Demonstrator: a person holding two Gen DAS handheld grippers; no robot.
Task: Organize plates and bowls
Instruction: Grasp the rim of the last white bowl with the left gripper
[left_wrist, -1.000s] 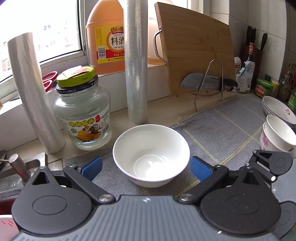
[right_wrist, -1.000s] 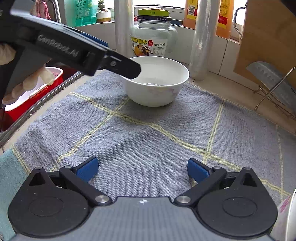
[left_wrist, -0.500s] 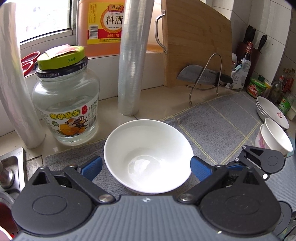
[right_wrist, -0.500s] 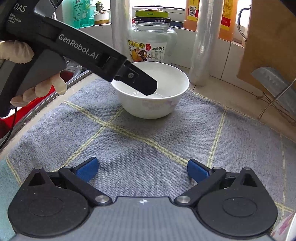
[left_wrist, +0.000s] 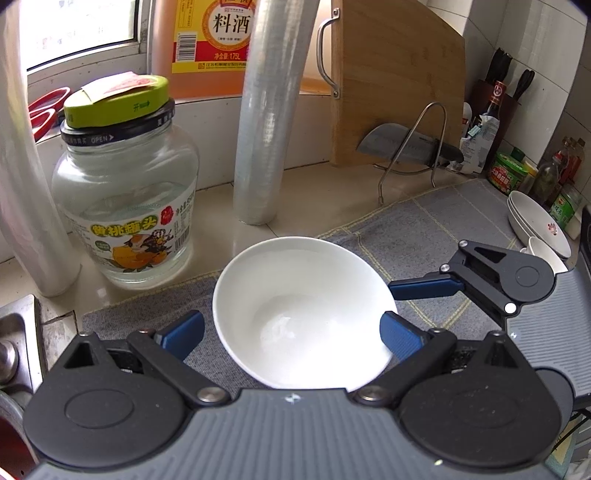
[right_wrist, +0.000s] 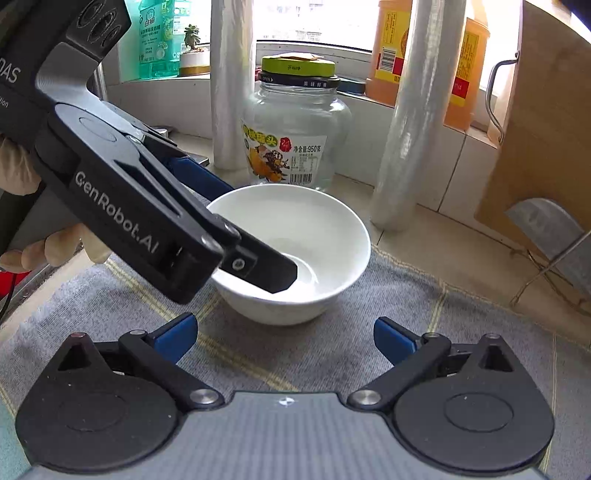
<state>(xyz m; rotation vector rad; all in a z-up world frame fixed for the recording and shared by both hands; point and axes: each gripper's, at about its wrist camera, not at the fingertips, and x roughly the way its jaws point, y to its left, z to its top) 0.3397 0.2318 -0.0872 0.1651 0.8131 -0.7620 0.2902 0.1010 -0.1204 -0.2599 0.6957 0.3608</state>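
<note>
Your left claw (left_wrist: 291, 332) spreads wide around a white bowl (left_wrist: 303, 314) standing upright on the grey mat (right_wrist: 424, 332) on the counter, one finger (right_wrist: 258, 269) reaching over its rim. Your right claw (right_wrist: 284, 336), also wide and empty, hovers just beside the bowl, near the glass jar (right_wrist: 295, 140).

The left hand-held gripper (right_wrist: 255, 236) hides the white bowl's (right_wrist: 332, 236) near-left rim, perhaps touching it.

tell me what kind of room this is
Most likely a home kitchen counter: a cleaver rests on a wire rack against a wooden cutting board, a cooking wine jug stands on the sill, and a sink edge shows at left.
</note>
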